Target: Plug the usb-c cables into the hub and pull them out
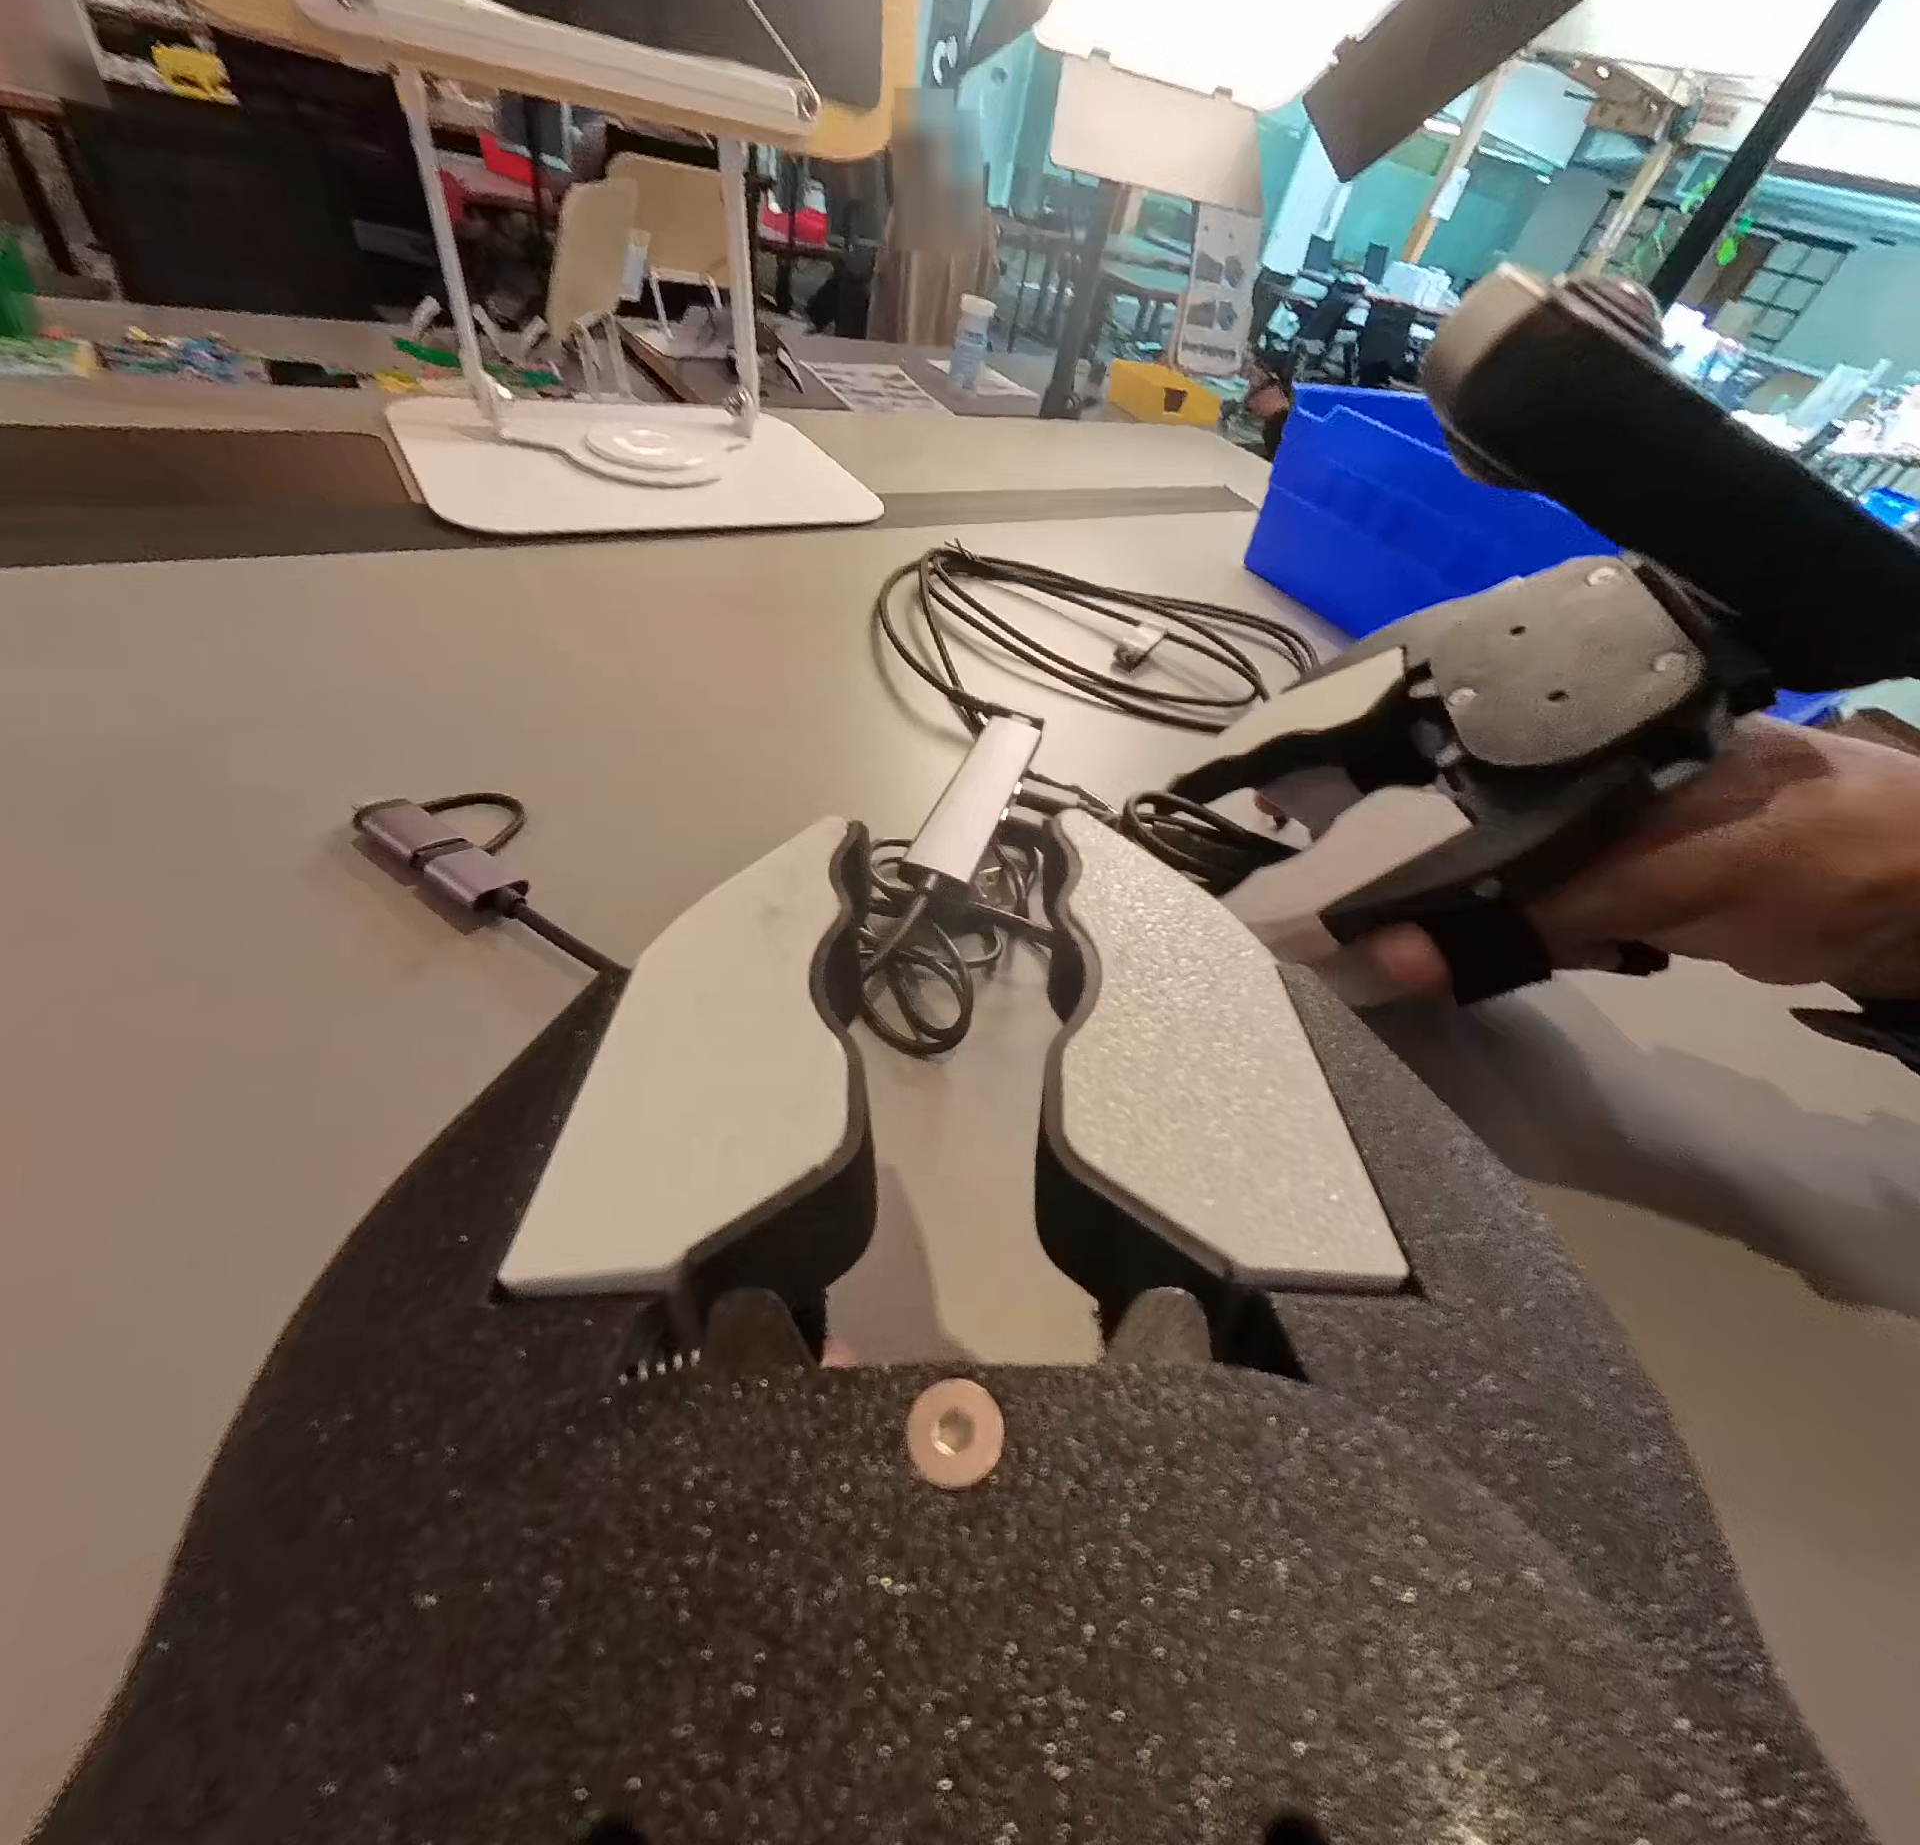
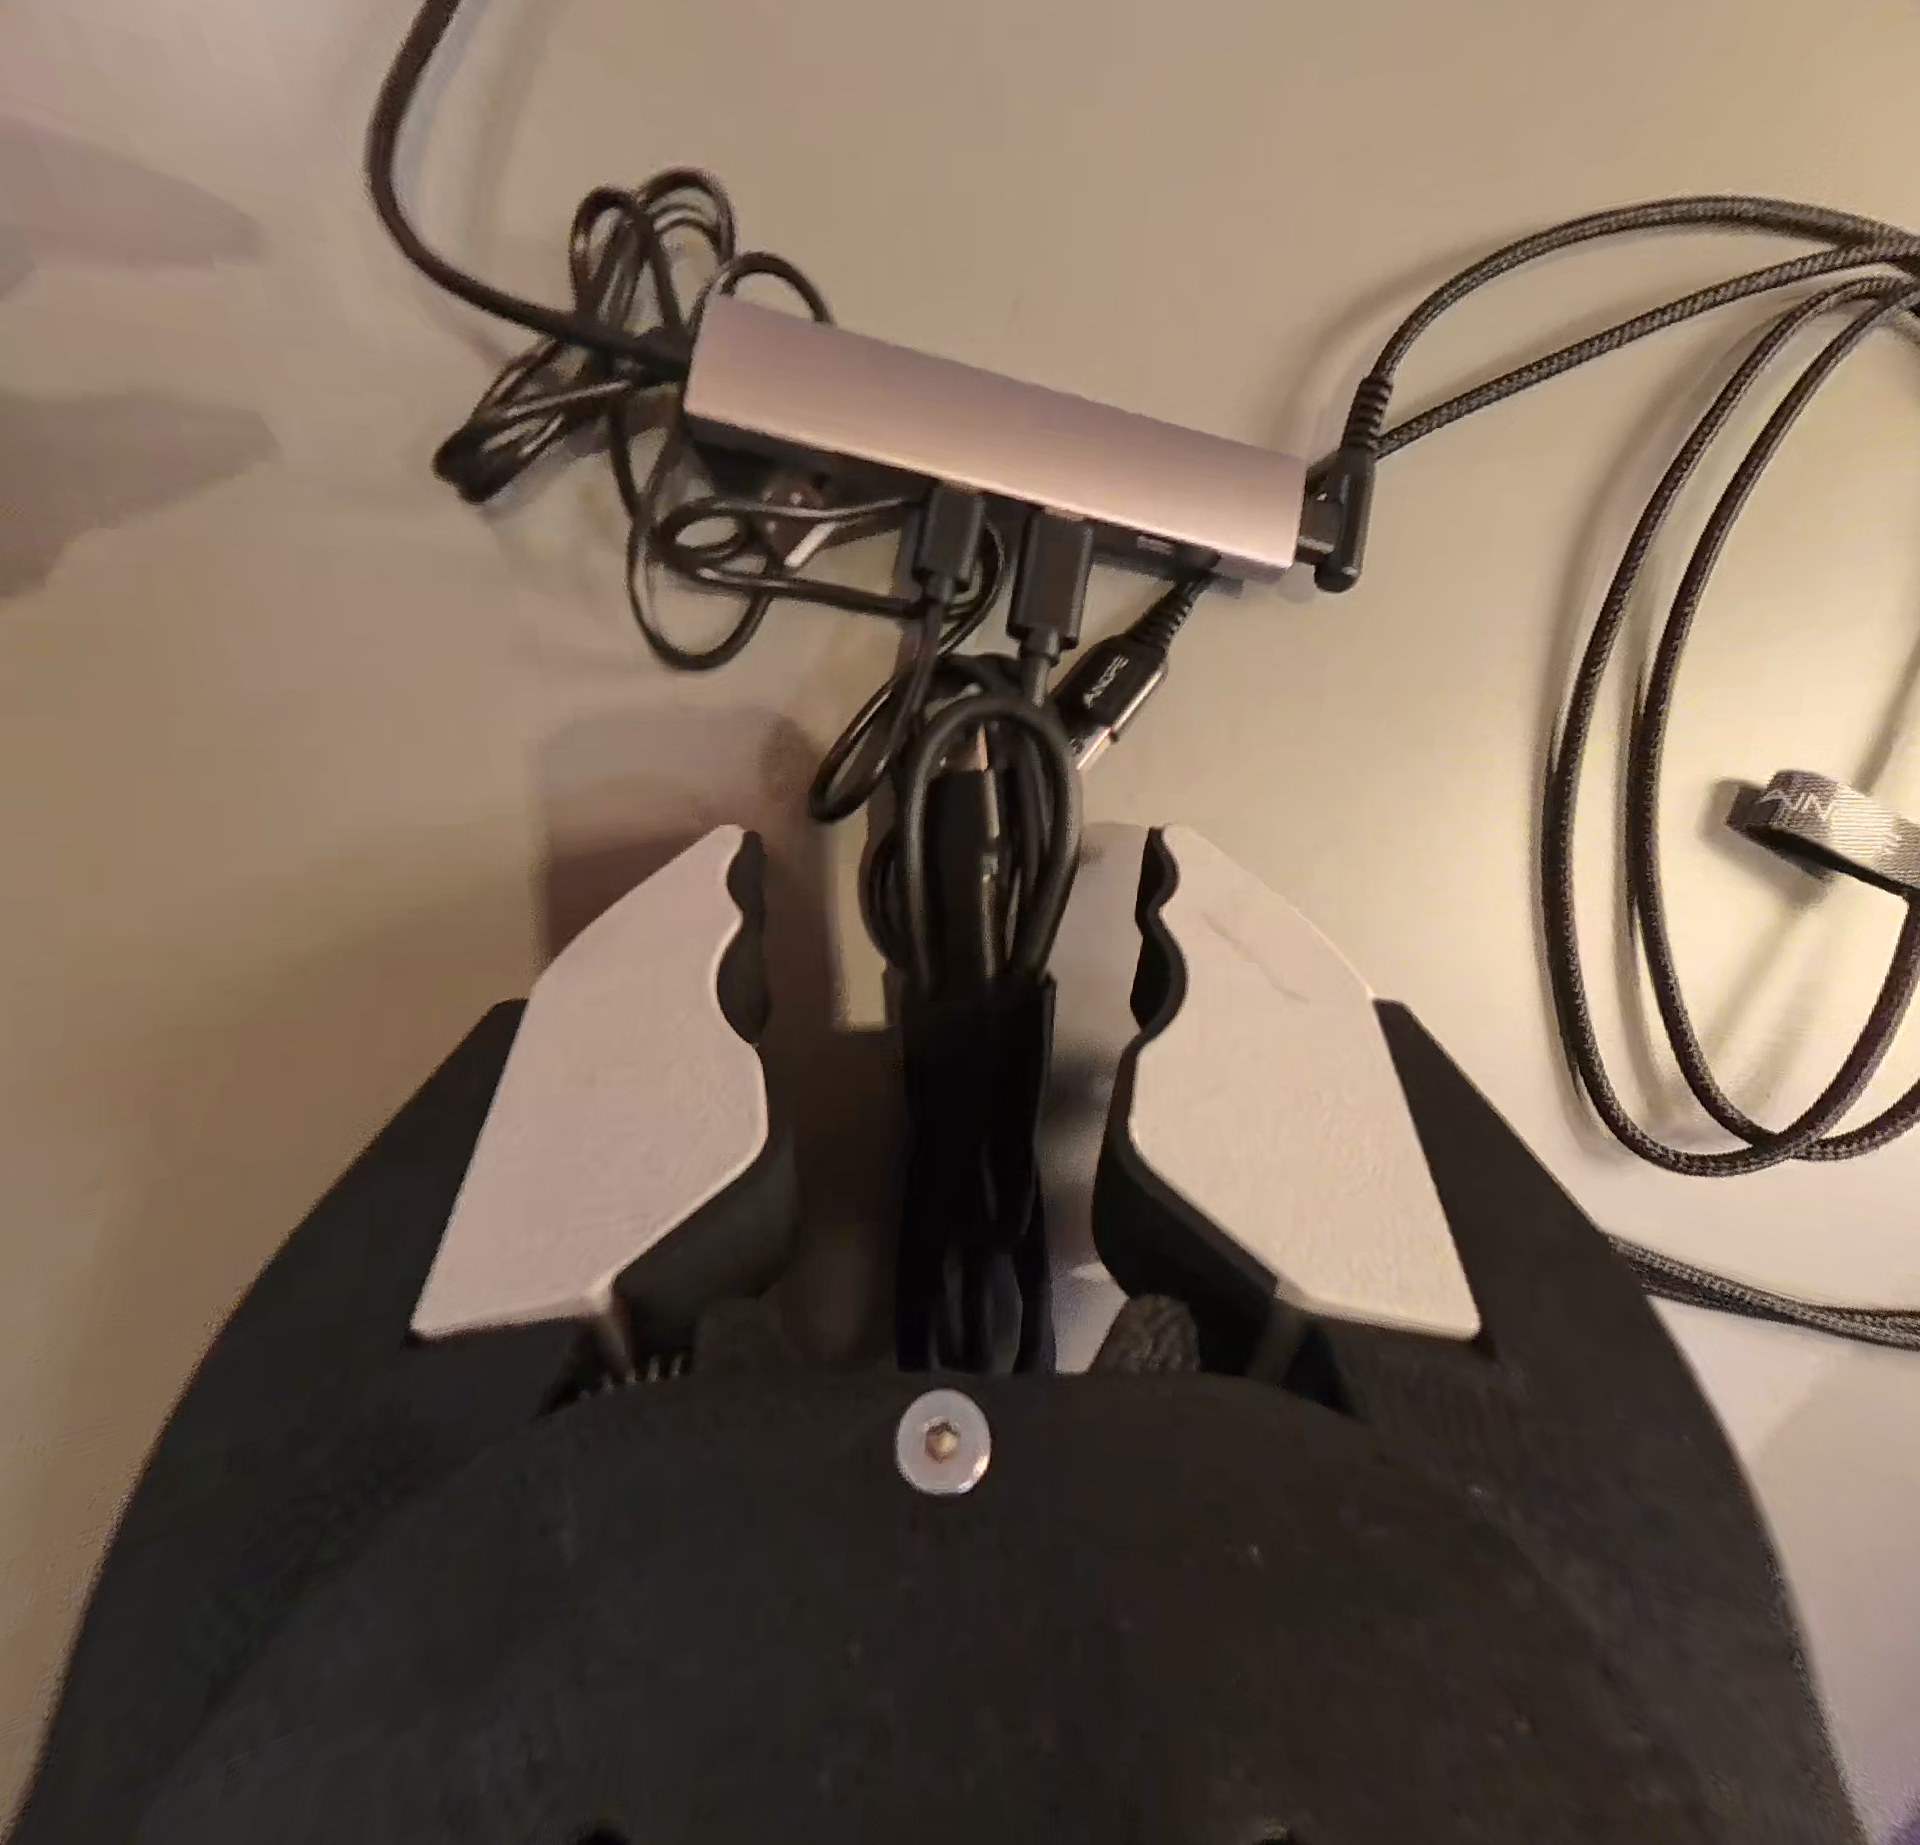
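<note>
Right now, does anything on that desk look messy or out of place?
Yes: the silver hub sits tilted on a tangle of thin black cables instead of flat on the table. A loose plug lies unplugged beneath it, beside two plugged-in ones. Nothing looks damaged or spilled.

Silver bar-shaped hub (image 2: 987, 434) lies on the table with 2 black usb-c cables (image 2: 1044, 569) plugged in.
</note>
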`<state>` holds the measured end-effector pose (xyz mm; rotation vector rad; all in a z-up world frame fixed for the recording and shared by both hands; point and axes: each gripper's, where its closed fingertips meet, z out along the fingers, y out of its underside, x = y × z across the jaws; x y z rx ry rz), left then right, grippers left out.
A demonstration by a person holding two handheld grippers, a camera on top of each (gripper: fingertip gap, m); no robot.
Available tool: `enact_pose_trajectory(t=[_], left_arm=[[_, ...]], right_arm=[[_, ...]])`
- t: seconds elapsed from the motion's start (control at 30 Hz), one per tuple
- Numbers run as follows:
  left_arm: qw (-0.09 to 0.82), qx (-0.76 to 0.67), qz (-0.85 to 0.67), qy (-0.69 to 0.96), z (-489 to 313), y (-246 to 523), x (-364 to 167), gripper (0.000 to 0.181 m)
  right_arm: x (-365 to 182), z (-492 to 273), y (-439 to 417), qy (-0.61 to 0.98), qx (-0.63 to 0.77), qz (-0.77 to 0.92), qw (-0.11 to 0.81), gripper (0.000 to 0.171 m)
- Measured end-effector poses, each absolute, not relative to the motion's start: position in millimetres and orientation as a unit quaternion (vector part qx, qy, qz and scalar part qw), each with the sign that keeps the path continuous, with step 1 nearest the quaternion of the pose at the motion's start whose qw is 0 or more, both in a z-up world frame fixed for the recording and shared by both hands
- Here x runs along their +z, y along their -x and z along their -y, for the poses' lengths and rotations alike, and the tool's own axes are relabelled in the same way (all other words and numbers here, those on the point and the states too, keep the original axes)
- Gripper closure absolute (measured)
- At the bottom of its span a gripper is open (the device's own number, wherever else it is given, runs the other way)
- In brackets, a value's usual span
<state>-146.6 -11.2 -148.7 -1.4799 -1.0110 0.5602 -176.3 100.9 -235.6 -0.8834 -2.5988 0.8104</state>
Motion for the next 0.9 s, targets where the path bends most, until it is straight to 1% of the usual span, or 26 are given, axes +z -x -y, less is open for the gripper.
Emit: enact_pose_trajectory(t=[0.07,0.13,0.2,0.33,0.43,0.57,0.77,0.9], left_arm=[[0.588,0.202,0.433,0.653,5,148,-155,0.150],[0.593,0.153,0.429,0.664,-1,147,-160,0.151],[0.607,0.101,0.425,0.664,-5,146,-162,0.152],[0.668,0.010,0.409,0.622,-2,142,-151,0.158],[0.702,-0.015,0.380,0.603,1,135,-141,0.163],[0.710,-0.025,0.342,0.615,-6,125,-137,0.165],[0.724,-0.035,0.324,0.608,-6,120,-132,0.166],[0.716,-0.028,0.321,0.619,-9,119,-133,0.169]], right_arm=[[-236,-100,182,0.322,0.274,0.896,0.133,0.114],[-237,-98,180,0.319,0.271,0.902,0.109,0.131],[-237,-101,181,0.312,0.261,0.907,0.112,0.139],[-230,-115,184,0.309,0.257,0.904,0.149,0.142],[-208,-130,184,0.312,0.282,0.890,0.178,0.143],[-155,-159,186,0.316,0.303,0.866,0.242,0.144],[-44,-207,188,0.300,0.304,0.824,0.373,0.145],[28,-235,188,0.279,0.289,0.798,0.449,0.145]])
